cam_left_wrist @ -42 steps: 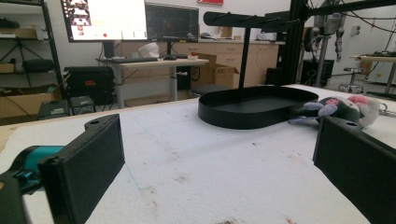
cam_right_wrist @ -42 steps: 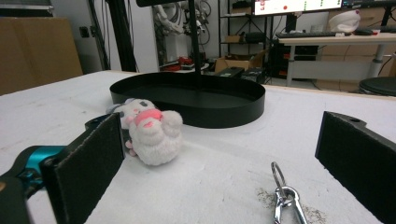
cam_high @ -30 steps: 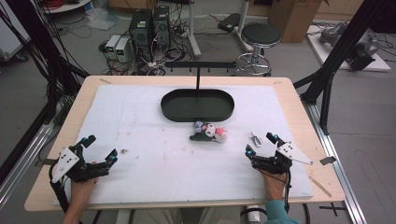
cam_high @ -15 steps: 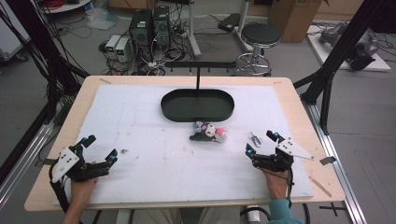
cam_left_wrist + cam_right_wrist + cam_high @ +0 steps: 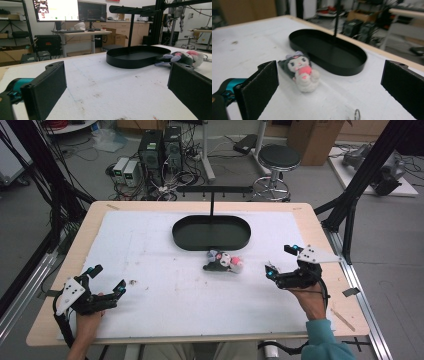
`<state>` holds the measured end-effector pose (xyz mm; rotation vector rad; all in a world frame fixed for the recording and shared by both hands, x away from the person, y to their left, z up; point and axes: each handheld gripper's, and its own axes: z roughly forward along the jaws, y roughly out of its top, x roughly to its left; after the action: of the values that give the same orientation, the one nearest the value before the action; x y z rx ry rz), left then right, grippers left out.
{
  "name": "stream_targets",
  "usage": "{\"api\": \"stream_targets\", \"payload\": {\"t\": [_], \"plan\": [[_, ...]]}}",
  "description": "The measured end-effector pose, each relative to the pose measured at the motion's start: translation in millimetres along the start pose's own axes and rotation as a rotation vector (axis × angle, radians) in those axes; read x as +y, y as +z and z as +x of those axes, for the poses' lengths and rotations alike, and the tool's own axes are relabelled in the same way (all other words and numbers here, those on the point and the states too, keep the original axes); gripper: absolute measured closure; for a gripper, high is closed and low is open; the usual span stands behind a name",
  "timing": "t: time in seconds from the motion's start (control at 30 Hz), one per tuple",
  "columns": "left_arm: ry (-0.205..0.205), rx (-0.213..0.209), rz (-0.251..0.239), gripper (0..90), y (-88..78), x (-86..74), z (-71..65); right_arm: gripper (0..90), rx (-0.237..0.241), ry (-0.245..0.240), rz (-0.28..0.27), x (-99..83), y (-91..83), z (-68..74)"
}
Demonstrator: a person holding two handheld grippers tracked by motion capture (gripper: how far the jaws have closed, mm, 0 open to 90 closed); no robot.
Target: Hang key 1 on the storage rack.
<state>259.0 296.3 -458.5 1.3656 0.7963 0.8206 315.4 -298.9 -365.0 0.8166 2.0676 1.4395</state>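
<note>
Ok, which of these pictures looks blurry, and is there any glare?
Right gripper view: the plush toy and background are soft, as if motion-blurred. Left gripper view: sharper, with a bright washed-out monitor. High view: even light, no glare on the black tray.

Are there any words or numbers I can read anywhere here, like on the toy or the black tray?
None can be read.
The plush toy and the black tray carry no writing.
The monitor behind the table shows windows, but any text there is too small and blurred to read.
</note>
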Motion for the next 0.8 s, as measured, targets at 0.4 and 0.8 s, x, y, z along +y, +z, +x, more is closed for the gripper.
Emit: {"api": "stream_targets", "payload": {"t": [0.4, 0.8], "plan": [[0.001, 0.0, 0.002, 2.3, 0.0, 0.1, 0.1, 0.7, 0.167, -0.086, 0.214, 42.8, 30.8, -4.9], [0.004, -0.001, 0.001, 2.3, 0.0, 0.1, -0.1, 0.7, 0.272, -0.216, 0.385, 81.6, 64.1, -0.3]]}}
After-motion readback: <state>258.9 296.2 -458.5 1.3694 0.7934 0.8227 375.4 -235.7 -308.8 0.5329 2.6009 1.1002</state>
